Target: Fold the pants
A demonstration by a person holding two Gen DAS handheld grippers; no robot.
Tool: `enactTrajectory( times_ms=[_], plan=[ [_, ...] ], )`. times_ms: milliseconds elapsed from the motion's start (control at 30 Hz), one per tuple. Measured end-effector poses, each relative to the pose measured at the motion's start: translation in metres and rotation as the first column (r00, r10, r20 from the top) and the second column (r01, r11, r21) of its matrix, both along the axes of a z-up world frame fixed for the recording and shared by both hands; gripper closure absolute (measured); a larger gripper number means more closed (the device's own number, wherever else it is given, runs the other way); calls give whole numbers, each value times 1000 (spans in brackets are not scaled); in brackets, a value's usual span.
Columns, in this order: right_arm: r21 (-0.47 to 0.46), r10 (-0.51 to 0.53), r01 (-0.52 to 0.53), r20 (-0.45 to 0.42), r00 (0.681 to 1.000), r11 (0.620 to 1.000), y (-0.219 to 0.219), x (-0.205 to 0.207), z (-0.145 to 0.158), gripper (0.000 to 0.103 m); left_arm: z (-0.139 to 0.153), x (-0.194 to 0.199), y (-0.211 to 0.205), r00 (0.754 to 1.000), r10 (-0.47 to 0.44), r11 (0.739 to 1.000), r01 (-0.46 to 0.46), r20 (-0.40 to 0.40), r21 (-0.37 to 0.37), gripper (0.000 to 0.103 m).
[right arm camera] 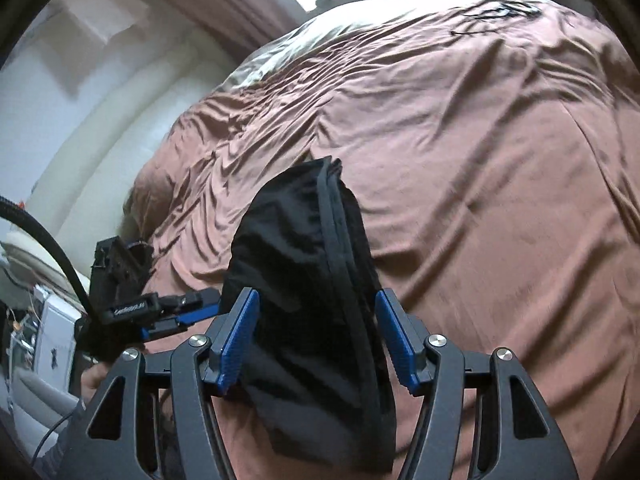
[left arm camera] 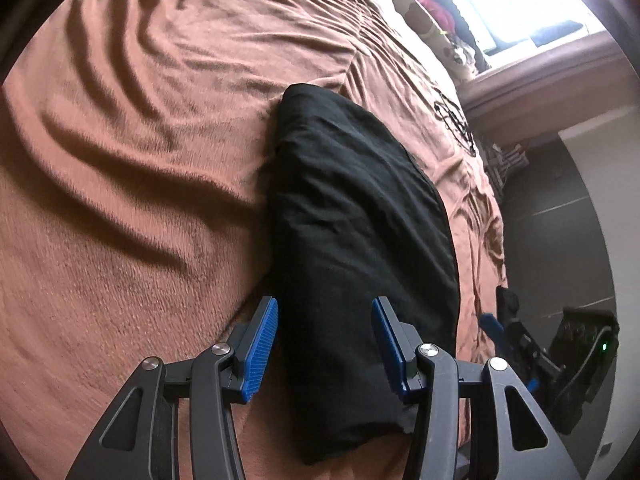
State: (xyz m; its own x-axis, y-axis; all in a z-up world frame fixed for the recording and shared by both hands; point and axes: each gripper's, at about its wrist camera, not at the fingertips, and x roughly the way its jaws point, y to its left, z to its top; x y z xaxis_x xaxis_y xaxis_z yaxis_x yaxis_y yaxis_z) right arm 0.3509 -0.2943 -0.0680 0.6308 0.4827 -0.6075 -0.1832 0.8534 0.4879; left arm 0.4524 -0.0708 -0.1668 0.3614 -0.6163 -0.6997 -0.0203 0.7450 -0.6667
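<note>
The black pants [left arm camera: 356, 240] lie folded in a long bundle on the brown bedspread [left arm camera: 140, 160]. My left gripper [left arm camera: 324, 312] is open, its blue pads on either side of the near end of the bundle, just above it. In the right wrist view the pants [right arm camera: 312, 280] run away from me with the waistband seam on top. My right gripper [right arm camera: 318, 304] is open and straddles the other end of the bundle. The right gripper also shows in the left wrist view [left arm camera: 504, 320] at the bed's right edge, and the left gripper shows in the right wrist view [right arm camera: 160, 312].
The bedspread is wrinkled all around. A bright window [left arm camera: 520, 0] and several soft toys [left arm camera: 432, 4] are at the far end of the bed. The bed's edge and dark floor [left arm camera: 560, 220] are on the right. A white wall [right arm camera: 100, 100] is on the left.
</note>
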Motion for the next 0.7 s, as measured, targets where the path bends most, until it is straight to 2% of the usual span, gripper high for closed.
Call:
enactTrajectory(
  times_ms=[300, 533, 700],
  plan=[
    [-90, 106, -110, -48, 993, 990, 27, 64, -8, 44, -11, -11, 4, 999, 32, 998, -33, -17, -53, 52],
    [-56, 115, -119, -82, 990, 991, 21, 74, -30, 44, -27, -8, -3, 999, 23, 997, -26, -48, -75, 52],
    [0, 84, -85, -124, 989, 996, 8, 85, -46, 44, -33, -4, -8, 999, 18, 994, -23, -46, -104, 52]
  ],
)
